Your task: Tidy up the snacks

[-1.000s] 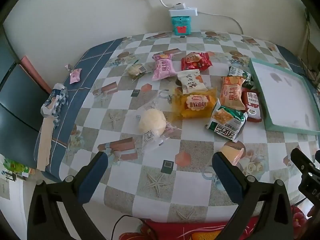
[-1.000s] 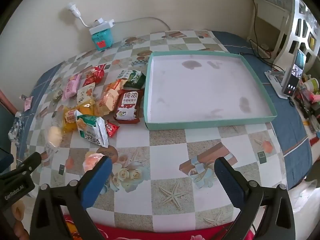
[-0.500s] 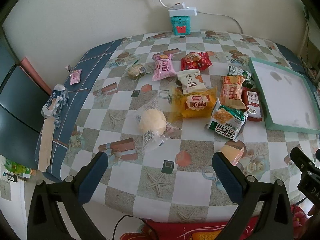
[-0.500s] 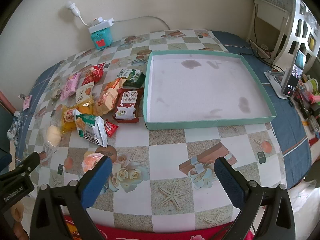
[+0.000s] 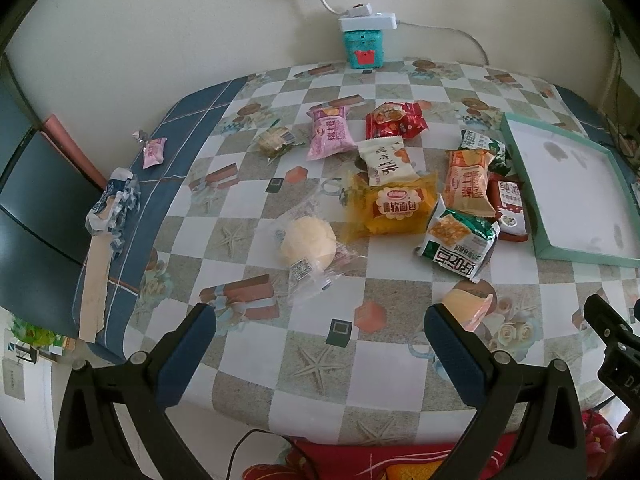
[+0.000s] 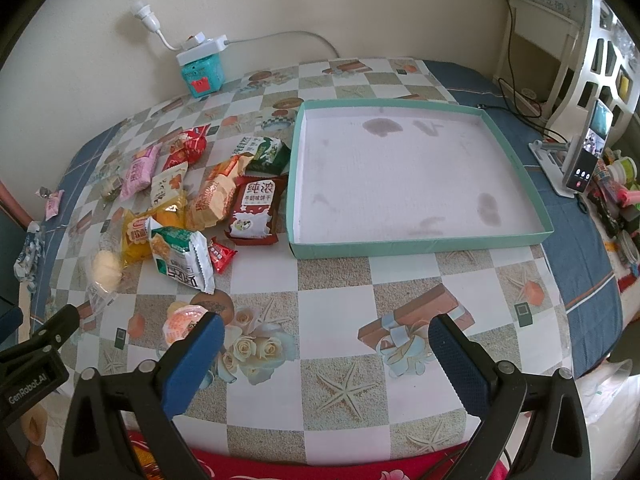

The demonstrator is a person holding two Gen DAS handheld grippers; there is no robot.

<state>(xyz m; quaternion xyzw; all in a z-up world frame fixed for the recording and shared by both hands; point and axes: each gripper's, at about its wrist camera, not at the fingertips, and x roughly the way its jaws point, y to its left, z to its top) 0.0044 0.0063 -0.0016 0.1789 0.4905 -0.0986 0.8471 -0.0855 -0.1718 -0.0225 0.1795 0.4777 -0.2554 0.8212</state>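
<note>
Near the surface's (image 6: pixel 340 280) middle, a heap of snack packs lies just left of the tray (image 6: pixel 416 246), whose floor is bare but for stains. The brown pack (image 6: pixel 254 210) lies nearest, close beside the tray's left wall, its long axis running toward the far wall. The orange pack (image 5: pixel 468 184) beside it lies the same way. The green pack (image 5: pixel 456 246) sits at the heap's near end, its long axis slanting across the surface, its crimped end toward the near edge. The yellow pack (image 5: pixel 390 210) lies crosswise, with the white pack (image 5: pixel 386 162) overlapping its far edge. The pink pack (image 5: pixel 330 132) and red pack (image 5: pixel 394 120) lie farther back, toward the teal box (image 5: pixel 362 48) at the far edge. A round bun (image 5: pixel 308 242) in clear wrap lies left of the heap. The jelly cup (image 6: pixel 182 322) lies apart from the heap, near the front edge, tipped on its side.

The left claw (image 5: pixel 320 344) is spread wide over the front edge and holds nothing; its right finger crosses the jelly cup in view, and contact cannot be told. The right claw (image 6: pixel 326 350) is likewise wide apart and holds nothing, its left finger just beside that cup.
</note>
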